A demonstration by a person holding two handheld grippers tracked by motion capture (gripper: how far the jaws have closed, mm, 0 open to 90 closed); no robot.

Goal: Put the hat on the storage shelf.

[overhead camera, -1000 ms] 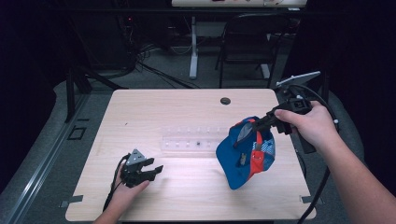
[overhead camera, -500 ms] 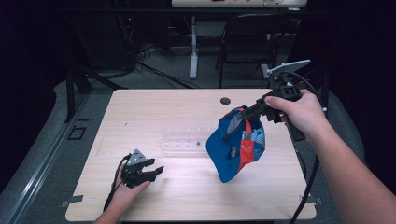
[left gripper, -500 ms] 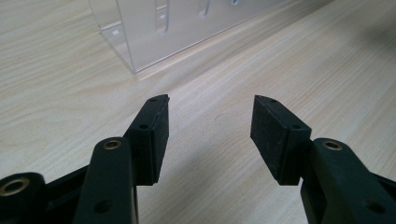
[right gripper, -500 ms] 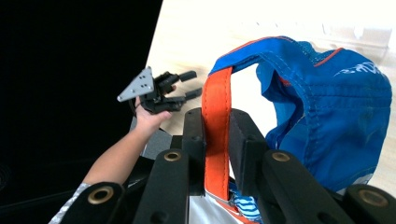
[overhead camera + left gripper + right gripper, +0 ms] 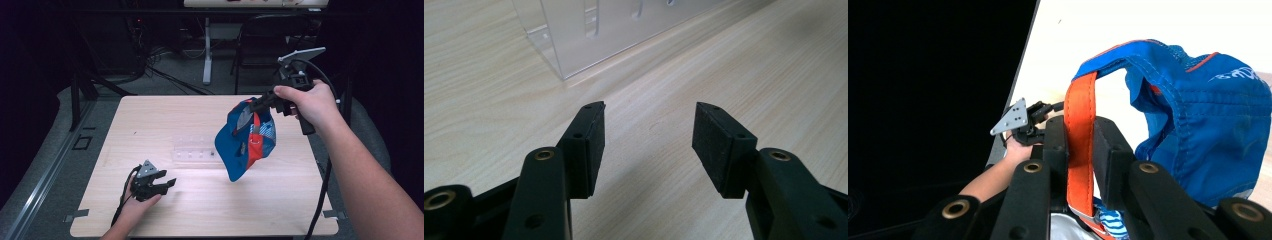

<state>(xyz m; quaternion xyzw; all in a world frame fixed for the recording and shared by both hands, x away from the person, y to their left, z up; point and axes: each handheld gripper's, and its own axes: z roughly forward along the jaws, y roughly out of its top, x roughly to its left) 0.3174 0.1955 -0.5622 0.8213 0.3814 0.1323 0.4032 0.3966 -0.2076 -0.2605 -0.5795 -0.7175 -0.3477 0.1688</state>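
A blue cap point(image 5: 245, 137) with orange trim hangs in the air over the right half of the table, brim pointing down. My right gripper point(image 5: 256, 106) is shut on its orange back strap point(image 5: 1080, 145), which runs between the two black pads. The cap's blue crown point(image 5: 1208, 125) droops to the right in the right gripper view. My left gripper point(image 5: 167, 183) rests low on the table near the front left, jaws open with only bare wood between its pads point(image 5: 719, 145). The same left gripper point(image 5: 1020, 120) appears far off in the right gripper view.
A clear plastic rack point(image 5: 195, 152) lies flat in the middle of the wooden table point(image 5: 150, 120), just ahead of the left gripper; its corner point(image 5: 574, 35) is close in the left gripper view. A small dark disc point(image 5: 240, 100) sits near the far edge. Chair and cables stand beyond the table.
My right hand has lifted the cap and carried it left and toward the far side of the table. The left gripper has stayed put.
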